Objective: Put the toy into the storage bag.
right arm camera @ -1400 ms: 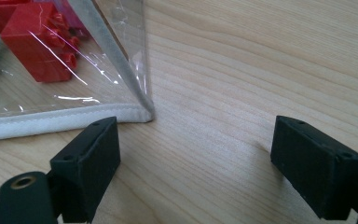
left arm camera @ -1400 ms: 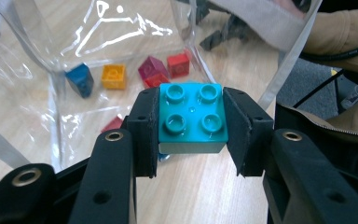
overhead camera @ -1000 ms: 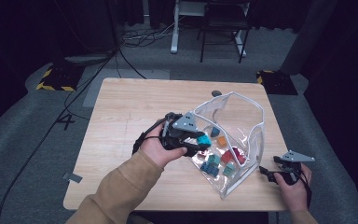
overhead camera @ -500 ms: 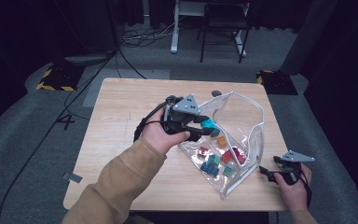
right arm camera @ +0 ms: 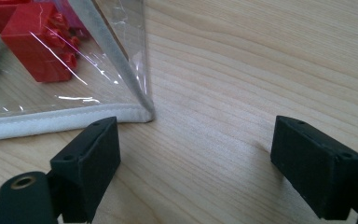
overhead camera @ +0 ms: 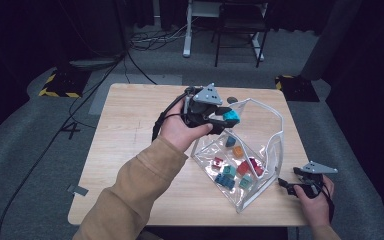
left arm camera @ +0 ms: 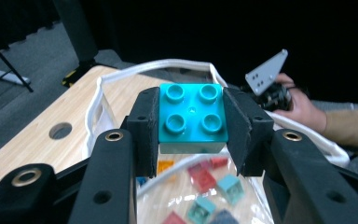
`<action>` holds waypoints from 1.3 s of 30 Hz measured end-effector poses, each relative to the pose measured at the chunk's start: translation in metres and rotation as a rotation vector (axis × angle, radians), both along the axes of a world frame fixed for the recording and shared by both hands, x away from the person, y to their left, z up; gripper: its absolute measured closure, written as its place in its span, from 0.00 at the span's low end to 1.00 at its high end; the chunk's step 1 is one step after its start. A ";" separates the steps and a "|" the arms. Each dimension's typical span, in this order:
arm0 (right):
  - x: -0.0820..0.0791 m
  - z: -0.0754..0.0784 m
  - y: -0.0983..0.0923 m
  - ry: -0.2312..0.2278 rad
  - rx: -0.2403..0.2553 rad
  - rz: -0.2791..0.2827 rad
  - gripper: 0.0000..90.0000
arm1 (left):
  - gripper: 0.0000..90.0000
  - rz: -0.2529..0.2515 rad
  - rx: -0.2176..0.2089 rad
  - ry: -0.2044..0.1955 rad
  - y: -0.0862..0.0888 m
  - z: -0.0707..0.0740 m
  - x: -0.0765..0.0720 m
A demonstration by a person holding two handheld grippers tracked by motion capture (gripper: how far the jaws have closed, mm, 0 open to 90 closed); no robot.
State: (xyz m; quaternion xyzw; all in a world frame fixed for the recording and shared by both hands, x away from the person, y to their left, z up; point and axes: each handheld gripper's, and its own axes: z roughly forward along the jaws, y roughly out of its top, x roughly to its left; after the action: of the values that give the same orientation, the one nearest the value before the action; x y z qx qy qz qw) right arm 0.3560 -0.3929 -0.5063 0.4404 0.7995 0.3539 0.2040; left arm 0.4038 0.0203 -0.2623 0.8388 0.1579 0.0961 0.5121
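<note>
Lifting clear in the high view, the left gripper (overhead camera: pixel 219 116) is pinching a teal four-stud brick (overhead camera: pixel 231 117) above the open mouth of the clear zip pouch (overhead camera: pixel 260 125), which is lying on the wooden table (overhead camera: pixel 130 130). Several bricks are sitting inside the pouch: a red brick (overhead camera: pixel 243 167), an orange one (overhead camera: pixel 237 151), a few teal and blue ones. So the job looks partly done at best, with one brick out and most to go. The right gripper (overhead camera: pixel 291 186) is resting low at the pouch's near corner, close to the table's front edge, with little room behind it. To the left of the pouch the tabletop is lying bare, giving plenty of room for a set-down.

Switching to the left gripper view, the pads are pressing both sides of the teal four-stud brick (left arm camera: pixel 193 116), studs facing the camera, and the pouch's white rim (left arm camera: pixel 121 77) is curving underneath, well below the brick.

Moving to the right gripper view, the jaws are standing spread wide with bare wood between them; the left pad is sitting just beside the pouch's white seam corner (right arm camera: pixel 142 109), not gripping it, and the red brick (right arm camera: pixel 32 44) is showing through the plastic.
</note>
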 end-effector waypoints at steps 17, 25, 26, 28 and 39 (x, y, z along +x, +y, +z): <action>0.000 0.000 0.000 0.001 0.000 0.000 0.18 | 0.65 0.033 -0.057 0.029 -0.035 -0.009 0.036; 0.000 0.000 0.000 0.001 0.001 0.000 0.18 | 0.65 0.043 -0.083 0.028 -0.053 -0.016 0.047; 0.000 0.000 0.000 0.001 0.001 0.000 0.18 | 0.65 0.044 -0.081 0.028 -0.055 -0.017 0.048; 0.000 0.000 0.000 0.001 0.001 0.001 0.18 | 0.65 0.039 -0.079 0.033 -0.061 -0.020 0.050; 0.000 0.000 0.000 0.001 0.001 0.001 0.18 | 0.65 0.036 -0.068 0.057 -0.081 -0.040 0.054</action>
State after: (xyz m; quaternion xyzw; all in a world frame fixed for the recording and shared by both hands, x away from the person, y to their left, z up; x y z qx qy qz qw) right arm 0.3561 -0.3931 -0.5063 0.4403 0.7997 0.3543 0.2029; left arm 0.4581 -0.0604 -0.3019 0.8205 0.1905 0.0756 0.5336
